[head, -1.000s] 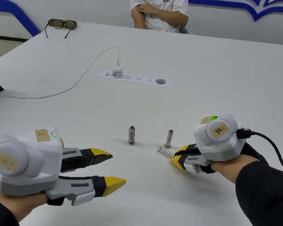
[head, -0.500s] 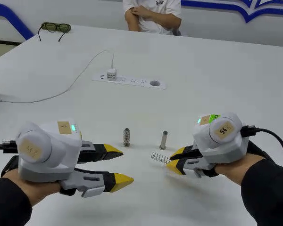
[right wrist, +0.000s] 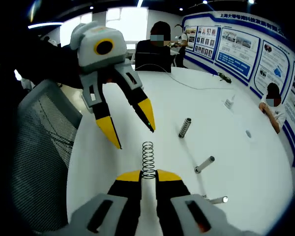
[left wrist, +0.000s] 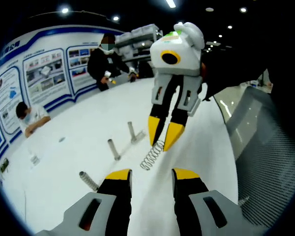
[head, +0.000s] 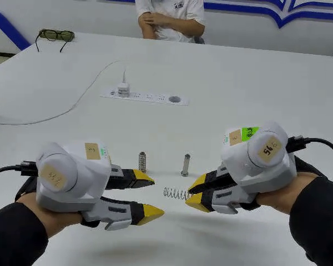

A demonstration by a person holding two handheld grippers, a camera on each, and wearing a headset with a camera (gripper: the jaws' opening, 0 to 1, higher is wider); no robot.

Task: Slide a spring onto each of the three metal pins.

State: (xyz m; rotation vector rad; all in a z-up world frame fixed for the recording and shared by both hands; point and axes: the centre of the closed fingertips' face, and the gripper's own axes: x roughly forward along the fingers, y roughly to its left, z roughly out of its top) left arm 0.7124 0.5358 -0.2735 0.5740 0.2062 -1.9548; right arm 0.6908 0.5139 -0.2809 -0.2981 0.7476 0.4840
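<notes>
- Spring (head: 176,193) clamped by one end in right gripper (head: 193,193). Long axis roughly level, in line with the jaws, free end toward left gripper (head: 147,195).
- Left jaws apart, holding nothing, near that free end.
- Bare pin (head: 185,165) upright just behind spring; sprung pin (head: 142,161) nearer left gripper.
- Table (head: 238,83) bare around them; power strip (head: 144,96) well beyond.

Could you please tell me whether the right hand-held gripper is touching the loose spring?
Touching. In the right gripper view, the right hand-held gripper pinches the near end of the spring between its yellow tips.
</notes>
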